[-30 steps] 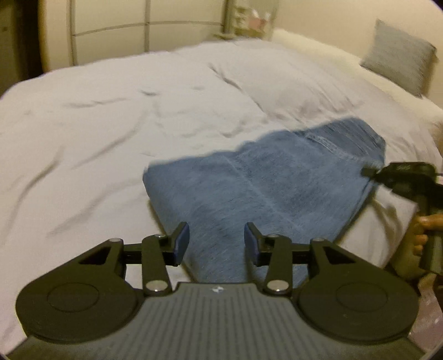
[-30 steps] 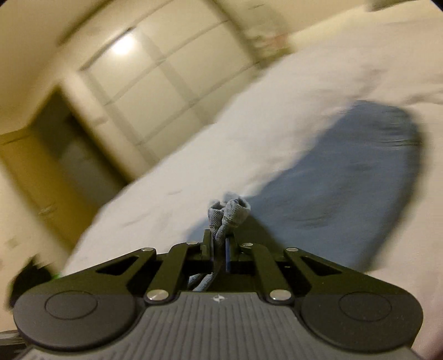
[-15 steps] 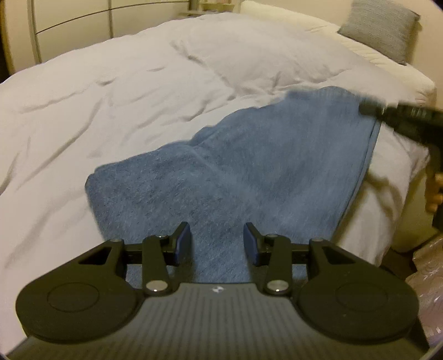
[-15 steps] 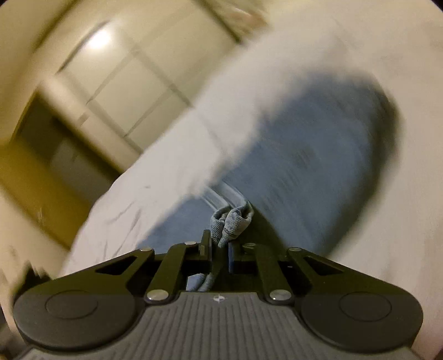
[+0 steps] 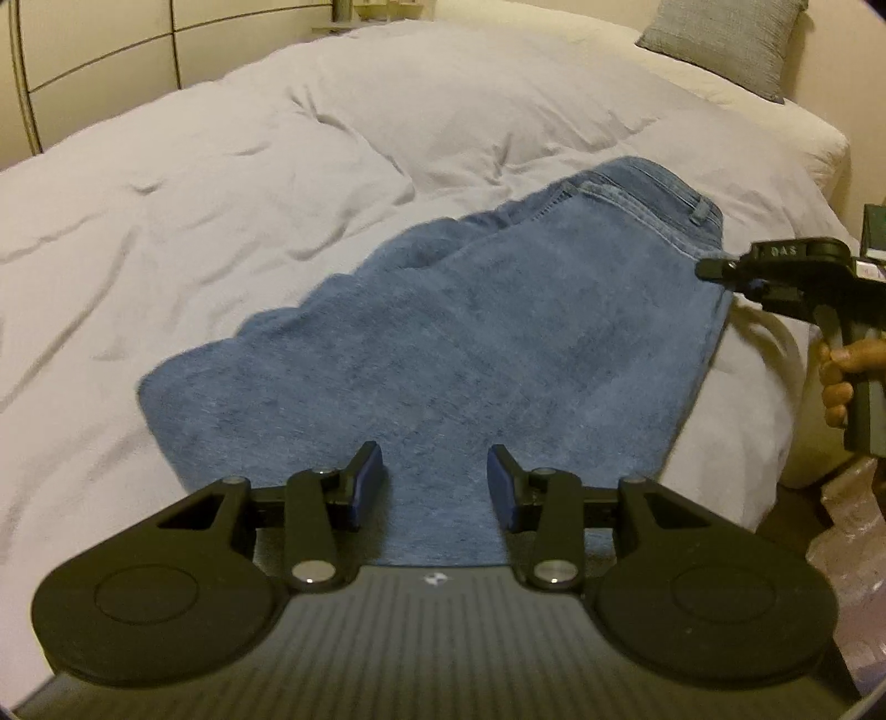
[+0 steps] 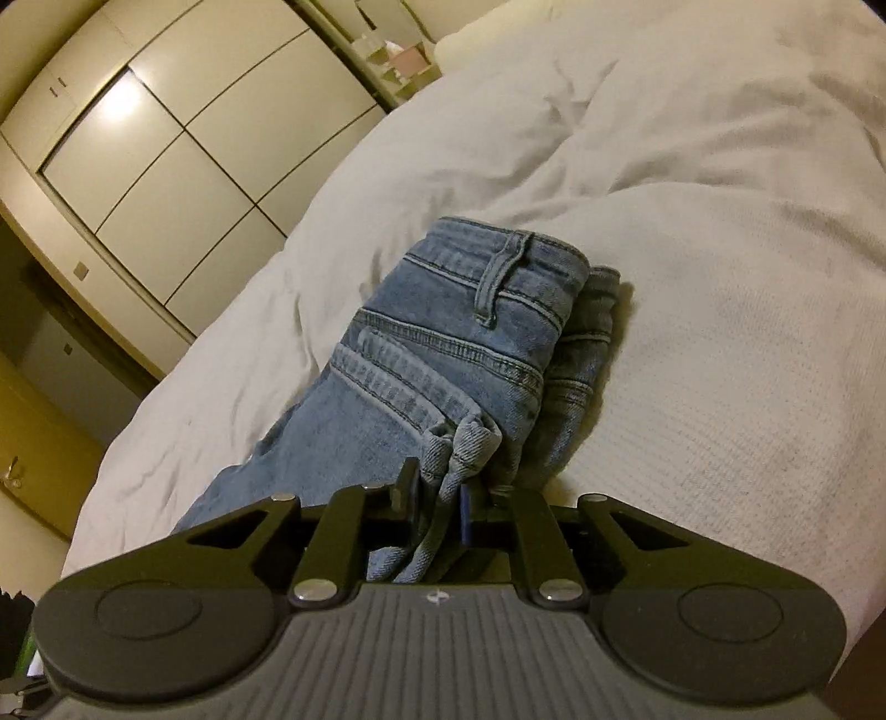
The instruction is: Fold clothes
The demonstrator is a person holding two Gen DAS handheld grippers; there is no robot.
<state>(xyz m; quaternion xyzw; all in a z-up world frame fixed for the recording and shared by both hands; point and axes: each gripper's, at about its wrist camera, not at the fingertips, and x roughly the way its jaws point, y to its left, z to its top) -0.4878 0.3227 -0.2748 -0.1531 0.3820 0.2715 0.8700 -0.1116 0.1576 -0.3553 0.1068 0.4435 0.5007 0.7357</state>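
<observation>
Blue denim jeans (image 5: 470,343), folded, lie on the white quilted duvet (image 5: 232,183) near its edge. Only the right wrist view shows the belt loop (image 6: 501,277) and a bunched denim corner (image 6: 465,443) between the right gripper (image 6: 437,493) jaws, which are opening. The left wrist view shows the left gripper (image 5: 434,479) spread, empty, over the jeans, and a grey pillow (image 5: 725,41) beyond the duvet.

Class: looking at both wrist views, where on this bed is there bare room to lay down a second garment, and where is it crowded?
Free: the white duvet left of the jeans and beyond them toward the grey pillow. Crowded: the near right edge, where the right gripper, jaws opening, has denim between them.
</observation>
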